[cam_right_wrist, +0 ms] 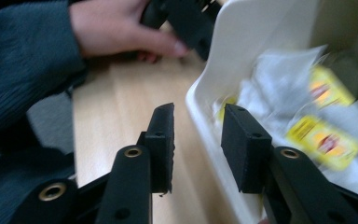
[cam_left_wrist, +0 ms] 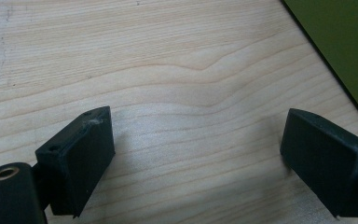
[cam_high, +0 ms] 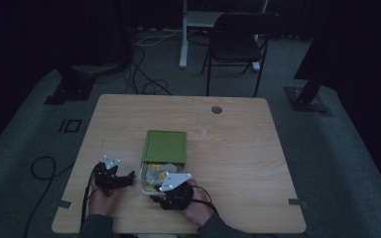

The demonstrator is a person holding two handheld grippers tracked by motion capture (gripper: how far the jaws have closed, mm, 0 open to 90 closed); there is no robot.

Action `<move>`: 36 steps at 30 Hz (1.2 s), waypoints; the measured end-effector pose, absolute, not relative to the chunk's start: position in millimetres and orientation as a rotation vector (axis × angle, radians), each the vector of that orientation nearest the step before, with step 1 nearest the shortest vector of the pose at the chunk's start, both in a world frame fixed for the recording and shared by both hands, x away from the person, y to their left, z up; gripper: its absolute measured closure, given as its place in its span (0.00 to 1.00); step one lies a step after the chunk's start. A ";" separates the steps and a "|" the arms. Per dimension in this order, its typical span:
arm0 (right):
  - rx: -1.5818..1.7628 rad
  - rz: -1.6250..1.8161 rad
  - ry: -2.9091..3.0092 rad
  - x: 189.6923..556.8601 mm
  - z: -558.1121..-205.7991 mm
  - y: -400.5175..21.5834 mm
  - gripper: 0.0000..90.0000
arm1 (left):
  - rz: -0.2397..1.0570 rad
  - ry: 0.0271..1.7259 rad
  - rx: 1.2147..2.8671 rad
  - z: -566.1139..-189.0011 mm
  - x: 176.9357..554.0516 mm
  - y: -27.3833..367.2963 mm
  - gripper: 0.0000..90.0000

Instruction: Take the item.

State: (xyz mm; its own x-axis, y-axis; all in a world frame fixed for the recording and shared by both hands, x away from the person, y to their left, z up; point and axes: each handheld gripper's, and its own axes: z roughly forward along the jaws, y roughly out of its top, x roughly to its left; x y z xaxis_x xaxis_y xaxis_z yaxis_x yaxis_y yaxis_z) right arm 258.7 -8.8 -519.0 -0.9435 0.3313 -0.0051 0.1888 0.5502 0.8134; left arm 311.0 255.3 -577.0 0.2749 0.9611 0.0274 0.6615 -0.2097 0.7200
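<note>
Left gripper (cam_high: 129, 177) just left of white box (cam_high: 143, 182), jaws wide apart over bare table (cam_high: 238, 148), gripping nothing. Box under green lid (cam_high: 164, 146), tea bags (cam_right_wrist: 328, 140) inside. Right gripper (cam_right_wrist: 196, 133) at box's near wall, jaws straddling rim, not visibly pressing.

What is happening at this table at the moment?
A person works on a white box of tea bags with a green lid slid partly back. The right gripper straddles the box's near wall, one of its fingers inside, not yet clamped. The left gripper waits open over the bare table beside it.
</note>
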 end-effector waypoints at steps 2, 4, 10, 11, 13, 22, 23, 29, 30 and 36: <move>0.456 1.351 2.587 259.5 -515.2 -5.7 0.75 | 0.651 1.456 1.954 -577.0 311.0 255.3 0.12; 0.481 1.340 2.553 261.4 -512.1 -2.5 0.77 | 0.650 1.456 1.954 -576.9 311.0 255.3 0.12; 0.561 1.327 2.488 268.9 -506.1 5.5 0.83 | 0.651 1.456 1.954 -577.0 311.0 255.3 0.12; 0.569 1.320 2.477 270.2 -506.2 6.6 0.84 | 0.651 1.456 1.954 -577.0 311.0 255.3 0.12; 0.594 1.320 2.467 272.8 -506.9 8.3 0.88 | 0.651 1.456 1.954 -576.9 311.0 255.3 0.12; 0.651 1.266 2.448 278.0 -510.8 16.4 0.78 | 0.651 1.456 1.954 -576.9 311.0 255.3 0.12; 0.655 1.261 2.443 277.5 -510.5 17.2 0.77 | 0.651 1.456 1.954 -576.9 311.0 255.3 0.12; 0.659 1.229 2.437 279.9 -512.4 23.3 0.73 | 0.651 1.456 1.954 -577.0 311.0 255.3 0.12; 0.661 1.227 2.437 280.4 -512.8 24.4 0.72 | 0.651 1.456 1.954 -577.0 311.0 255.3 0.12; 0.673 1.184 2.430 284.6 -514.3 29.9 0.69 | 0.651 1.456 1.954 -577.0 311.0 255.3 0.12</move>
